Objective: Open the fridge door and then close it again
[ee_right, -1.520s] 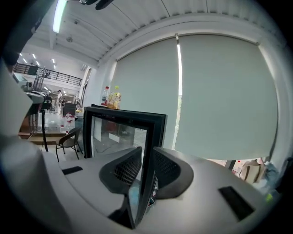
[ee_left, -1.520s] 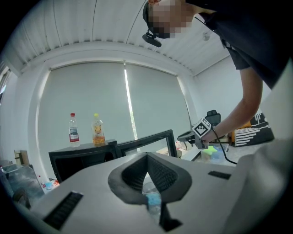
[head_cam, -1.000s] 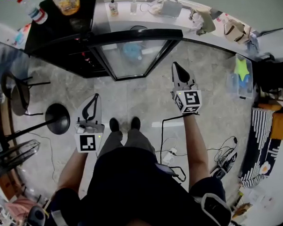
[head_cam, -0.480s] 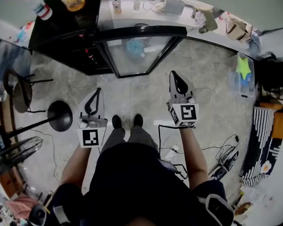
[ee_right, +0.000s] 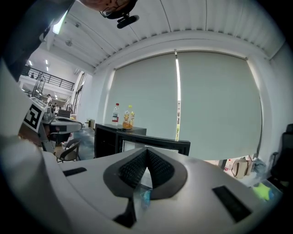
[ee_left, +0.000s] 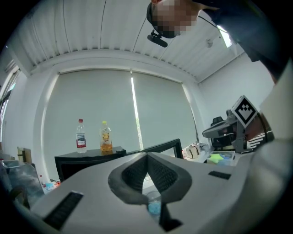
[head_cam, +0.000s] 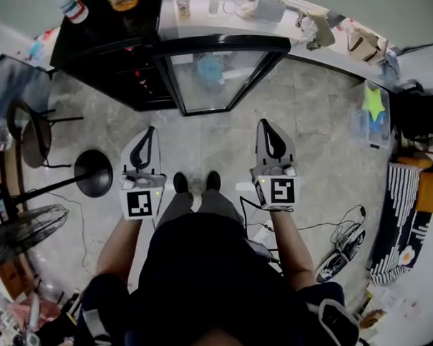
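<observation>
The black fridge (head_cam: 104,59) stands low at the far side, two bottles (ee_left: 81,136) on its top. Its glass door (head_cam: 212,79) is swung out to the right of the body, and the dark shelves (head_cam: 137,86) inside show. The door's black frame (ee_right: 155,144) also shows past my right gripper's tips. My left gripper (head_cam: 147,132) and right gripper (head_cam: 266,125) hover side by side over the floor, short of the door and touching nothing. Both are shut and empty, with the pads meeting in the left gripper view (ee_left: 147,156) and the right gripper view (ee_right: 146,151).
A round fan base (head_cam: 92,174) and a fan head (head_cam: 26,234) are on the left, a chair (head_cam: 29,141) behind them. Cables (head_cam: 341,231) trail on the floor at right. A clear bin (head_cam: 371,112) and a counter (head_cam: 267,26) with bags lie beyond.
My right gripper has drawn back from the glass door toward the person. The left gripper has hardly shifted. The door stands as before.
</observation>
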